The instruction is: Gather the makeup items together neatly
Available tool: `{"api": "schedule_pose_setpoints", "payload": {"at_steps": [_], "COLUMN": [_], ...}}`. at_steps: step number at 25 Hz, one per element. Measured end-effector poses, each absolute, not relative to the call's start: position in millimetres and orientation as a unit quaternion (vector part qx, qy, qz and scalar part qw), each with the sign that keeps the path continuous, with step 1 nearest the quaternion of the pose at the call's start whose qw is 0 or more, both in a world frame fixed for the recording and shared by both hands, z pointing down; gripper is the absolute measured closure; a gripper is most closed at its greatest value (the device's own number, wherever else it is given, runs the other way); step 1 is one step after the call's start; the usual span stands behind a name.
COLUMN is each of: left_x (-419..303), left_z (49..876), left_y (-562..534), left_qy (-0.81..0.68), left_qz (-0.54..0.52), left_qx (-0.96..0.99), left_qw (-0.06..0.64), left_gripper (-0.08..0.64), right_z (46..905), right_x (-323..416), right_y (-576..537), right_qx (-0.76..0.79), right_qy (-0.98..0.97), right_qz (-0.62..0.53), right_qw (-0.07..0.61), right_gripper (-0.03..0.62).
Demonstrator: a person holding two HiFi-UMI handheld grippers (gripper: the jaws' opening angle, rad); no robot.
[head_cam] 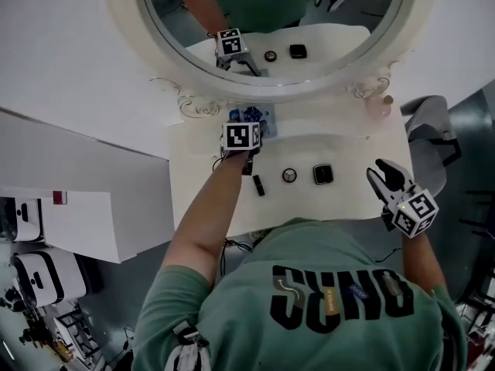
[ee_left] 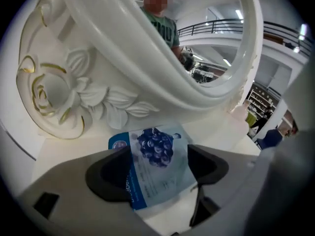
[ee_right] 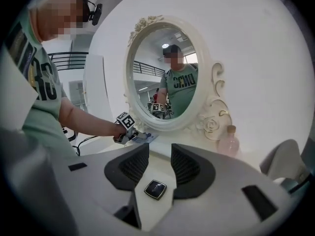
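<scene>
On table [head_cam: 352,201]: one blue sachet [ee_left: 155,151] at mirror [ee_left: 98,97] foot, loose between wide-spread jaws of left gripper [ee_left: 158,171]; one black stick [head_cam: 258,185], one round compact [head_cam: 289,175], one square compact [head_cam: 322,174] mid-table. Jaws of right gripper [ee_right: 158,164] part-open, empty.

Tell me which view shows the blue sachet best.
Left gripper view: the sachet lies large between the left gripper's open jaws, berry print clear. Head view shows only a blue sliver beyond that gripper; right gripper view shows it tiny and distant.

White table [head_cam: 344,203] with sachet [ee_left: 156,167], black tube [head_cam: 258,185], round case [head_cam: 289,175], square compact [head_cam: 323,174]
</scene>
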State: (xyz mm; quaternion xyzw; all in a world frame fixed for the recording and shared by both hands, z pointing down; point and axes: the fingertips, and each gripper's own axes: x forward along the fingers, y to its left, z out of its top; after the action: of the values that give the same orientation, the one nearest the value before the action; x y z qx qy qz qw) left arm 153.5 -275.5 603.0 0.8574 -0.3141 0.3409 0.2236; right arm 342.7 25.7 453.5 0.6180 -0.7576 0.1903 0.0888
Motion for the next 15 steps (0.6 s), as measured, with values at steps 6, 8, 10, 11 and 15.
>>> {"api": "schedule_pose_setpoints", "payload": {"at_steps": [6, 8, 10, 11, 15], "left_x": [153.3, 153.8, 155.2, 155.9, 156.2], "left_z": [611.4, 612.4, 612.4, 612.1, 610.8], "left_y": [-276.1, -274.6, -273.7, -273.4, -271.1], "left_qy": [-0.352, -0.353, -0.352, -0.351, -0.348], "left_qz": [0.364, 0.368, 0.375, 0.378, 0.383], "left_qx": [0.839, 0.837, 0.833, 0.832, 0.831], "left_qw": [0.197, 0.200, 0.203, 0.202, 0.203], "left_gripper": [0.206, 0.209, 0.226, 0.240, 0.280], "right_z": [459.3, 461.3, 462.9, 462.8, 463.0], "right_x": [364.6, 368.6, 372.5, 373.6, 374.6], "right_y": [38.7, 40.2, 40.9, 40.8, 42.4], "right_qx": [0.627, 0.624, 0.621, 0.620, 0.615], "right_qy": [-0.750, -0.752, -0.755, -0.756, -0.761], "right_qz": [0.197, 0.198, 0.197, 0.197, 0.195], "right_qw": [0.074, 0.072, 0.070, 0.069, 0.069], "right_gripper": [0.459, 0.459, 0.459, 0.459, 0.459]}}
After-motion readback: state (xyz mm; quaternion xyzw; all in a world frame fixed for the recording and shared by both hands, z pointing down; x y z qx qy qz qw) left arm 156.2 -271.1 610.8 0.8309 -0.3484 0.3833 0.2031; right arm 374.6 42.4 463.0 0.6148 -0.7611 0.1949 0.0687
